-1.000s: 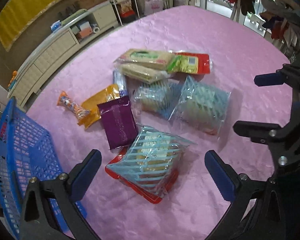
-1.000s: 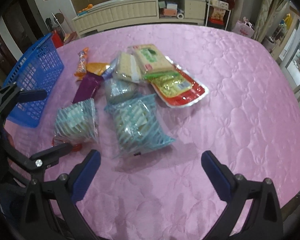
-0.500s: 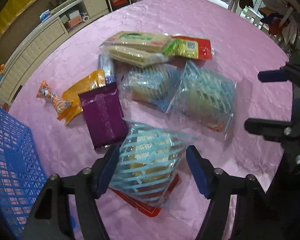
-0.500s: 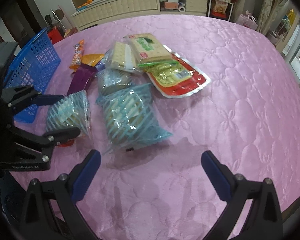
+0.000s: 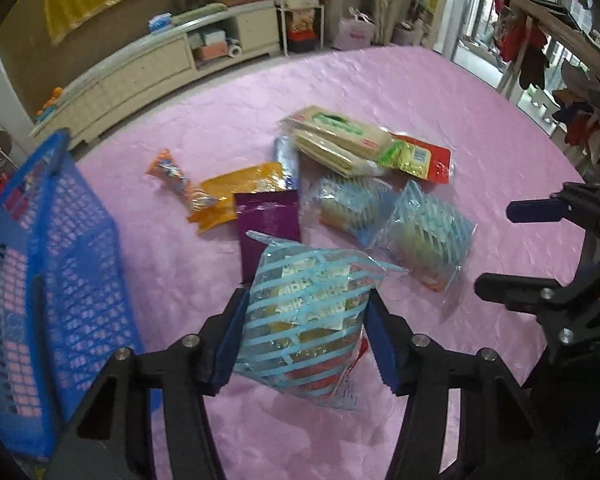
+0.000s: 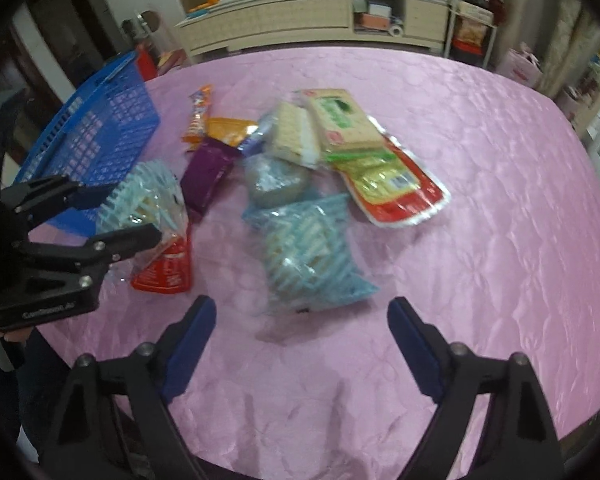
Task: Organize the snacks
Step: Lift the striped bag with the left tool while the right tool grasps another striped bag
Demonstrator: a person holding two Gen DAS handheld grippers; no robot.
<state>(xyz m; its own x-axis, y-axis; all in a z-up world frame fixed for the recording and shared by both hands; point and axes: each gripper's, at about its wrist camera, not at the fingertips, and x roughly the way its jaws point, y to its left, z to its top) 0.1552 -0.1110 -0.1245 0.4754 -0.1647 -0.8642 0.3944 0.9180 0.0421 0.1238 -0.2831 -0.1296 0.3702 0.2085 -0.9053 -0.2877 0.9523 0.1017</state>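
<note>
My left hand-held gripper [image 5: 304, 332] is closing on a blue-striped snack bag [image 5: 306, 312]; both pads press its sides, so I grip it. A red packet [image 6: 165, 270] clings under that bag. The bag sits tilted above the pink bench [image 5: 440, 92], just right of the blue basket [image 5: 40, 264], which stands at the bench's left edge.

My right hand-held gripper [image 6: 302, 344] hangs over the bench with its jaws wide and closing, nothing between them. Just ahead of it lies a second striped bag [image 6: 308, 248], flat on the bench and apart from the pads.

The other snacks lie in a loose pile near the bench's middle. A third striped bag [image 5: 350, 204] touches the second one. A purple pack [image 5: 268, 220] lies beside it, partly behind my held bag. An orange pack [image 5: 240, 192] and a small orange candy bar [image 5: 178, 182] lie toward the basket. Two cracker packs [image 5: 340, 140] are stacked at the far side, overlapping a flat red and yellow pouch [image 5: 420, 158].
</note>
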